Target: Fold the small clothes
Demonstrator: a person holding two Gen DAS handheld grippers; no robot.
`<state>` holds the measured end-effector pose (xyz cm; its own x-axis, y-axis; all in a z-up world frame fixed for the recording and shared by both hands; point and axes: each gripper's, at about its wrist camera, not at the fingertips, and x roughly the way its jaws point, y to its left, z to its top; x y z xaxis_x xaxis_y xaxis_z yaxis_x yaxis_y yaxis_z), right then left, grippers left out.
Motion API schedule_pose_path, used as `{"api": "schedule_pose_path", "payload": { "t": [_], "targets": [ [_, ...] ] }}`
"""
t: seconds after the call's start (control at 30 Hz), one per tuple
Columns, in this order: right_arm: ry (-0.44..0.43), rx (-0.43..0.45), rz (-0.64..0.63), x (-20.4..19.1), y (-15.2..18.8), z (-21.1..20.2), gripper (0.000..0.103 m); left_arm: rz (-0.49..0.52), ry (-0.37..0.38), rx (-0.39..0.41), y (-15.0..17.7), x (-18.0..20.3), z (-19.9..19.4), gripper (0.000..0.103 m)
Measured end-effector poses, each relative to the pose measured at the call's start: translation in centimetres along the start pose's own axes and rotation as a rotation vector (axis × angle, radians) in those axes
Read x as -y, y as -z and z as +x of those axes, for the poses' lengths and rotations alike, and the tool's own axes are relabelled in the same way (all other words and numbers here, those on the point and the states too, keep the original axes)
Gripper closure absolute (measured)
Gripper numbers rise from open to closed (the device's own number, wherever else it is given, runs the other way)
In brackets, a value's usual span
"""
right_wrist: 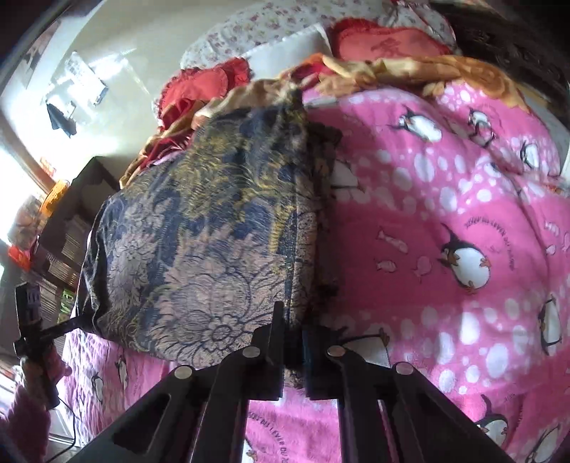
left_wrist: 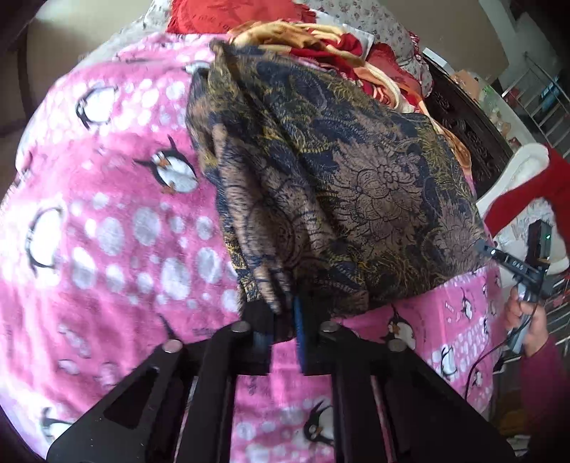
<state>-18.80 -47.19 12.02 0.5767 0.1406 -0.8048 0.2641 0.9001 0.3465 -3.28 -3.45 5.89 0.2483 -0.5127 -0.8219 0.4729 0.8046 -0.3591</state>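
A dark blue, brown and gold flower-patterned garment [left_wrist: 356, 185] lies folded over on a pink penguin blanket [left_wrist: 107, 220]. In the left wrist view my left gripper [left_wrist: 285, 313] is shut on the garment's near left corner, with bunched cloth pinched between its black fingers. At the far right of that view, my right gripper [left_wrist: 496, 253] bites the other near corner, with a hand [left_wrist: 523, 313] on its handle. In the right wrist view the garment [right_wrist: 213, 231] spreads up and to the left. There my right gripper [right_wrist: 294, 336] is shut on its near right corner. My left gripper [right_wrist: 67, 326] holds the far left corner.
Red and orange bedding [left_wrist: 338, 39] and a floral pillow [right_wrist: 256, 28] are piled at the head of the bed. A dark carved cabinet [left_wrist: 463, 117] stands beside the bed. A red and white garment [left_wrist: 527, 185] hangs at the right edge. The pink blanket [right_wrist: 445, 213] spreads out around the garment.
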Motion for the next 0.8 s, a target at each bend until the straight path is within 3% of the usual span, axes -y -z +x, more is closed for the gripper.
{"api": "schedule_pose_path", "payload": {
  "t": [0.2, 0.3, 0.37, 0.43, 0.63, 0.73, 0.8],
  "targets": [
    [0.034, 0.03, -0.104, -2.0, 0.2, -3.4, 0.099, 0.068, -0.041, 0.008, 0.6, 0.0, -2.4, 0.099],
    [0.054, 0.018, -0.099, -1.3, 1.0, -3.6, 0.099, 0.025, -0.053, -0.035, 2.1, -1.5, -0.9, 0.1],
    [0.07, -0.041, -0.05, 0.0, 1.9, -1.9, 0.099, -0.011, -0.078, -0.056, 3.0, -2.5, 0.0, 0.102],
    [0.082, -0.074, -0.034, 0.6, 2.5, -0.8, 0.099, -0.034, -0.062, -0.042, 3.1, -3.0, -0.2, 0.102],
    [0.072, -0.027, -0.058, -0.3, 1.2, -2.9, 0.099, -0.006, -0.019, 0.029, 2.7, -2.3, -2.9, 0.101],
    [0.061, -0.016, -0.063, -0.8, 0.9, -3.6, 0.099, -0.009, 0.026, 0.021, 2.9, -2.0, -3.0, 0.079],
    [0.081, -0.022, -0.08, -1.2, 1.2, -3.2, 0.098, -0.013, 0.039, 0.011, 3.4, -1.6, -2.5, 0.046]
  ]
}}
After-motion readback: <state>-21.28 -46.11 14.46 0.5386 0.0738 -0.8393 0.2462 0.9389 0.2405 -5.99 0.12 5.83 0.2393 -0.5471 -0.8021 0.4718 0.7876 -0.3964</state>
